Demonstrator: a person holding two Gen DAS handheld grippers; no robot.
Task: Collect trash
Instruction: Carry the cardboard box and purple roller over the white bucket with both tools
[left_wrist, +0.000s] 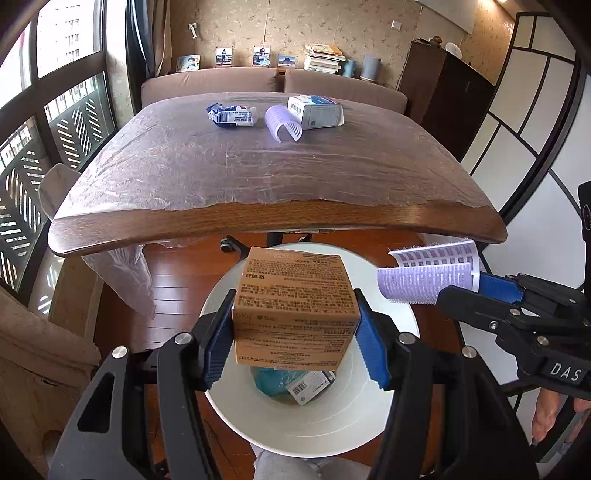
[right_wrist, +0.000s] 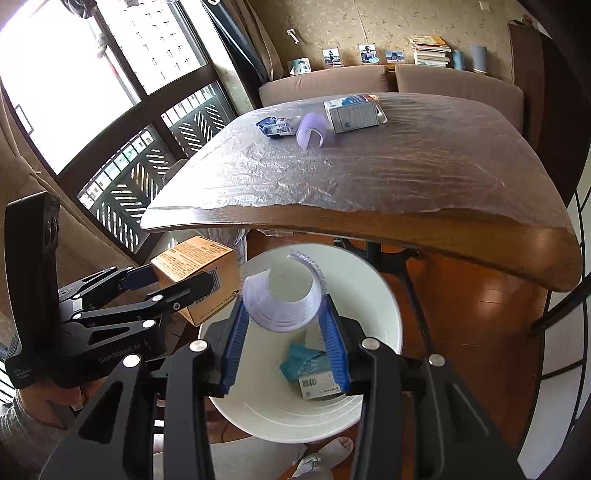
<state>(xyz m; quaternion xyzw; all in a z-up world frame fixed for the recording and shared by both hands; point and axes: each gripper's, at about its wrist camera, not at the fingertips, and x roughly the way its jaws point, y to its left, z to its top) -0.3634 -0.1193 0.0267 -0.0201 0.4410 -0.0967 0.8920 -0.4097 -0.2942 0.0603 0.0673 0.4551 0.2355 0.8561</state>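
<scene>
Bright daylight from blown-out window (right_wrist: 74, 74), glare on table (right_wrist: 332, 177) film, sharp focus, strong fisheye bending at edges.

the white letters "das" stand on the black body of the right gripper (left_wrist: 436, 291), at the right edge of the left wrist view. pale lettering, seemingly "genrobot.ai" but partly unclear, runs along the black body of the left gripper (right_wrist: 177, 280) in the right wrist view. the brown cardboard box (left_wrist: 295, 295) in the left jaws carries dense rows of dark print, too small to read. barcodes show on the small white box (right_wrist: 319, 384) in the white bin (right_wrist: 373, 280) and on the blue-and-white packet (left_wrist: 232, 115) and the white carton (left_wrist: 314, 110) on the bench (left_wrist: 258, 173); their digits cannot be read.
</scene>
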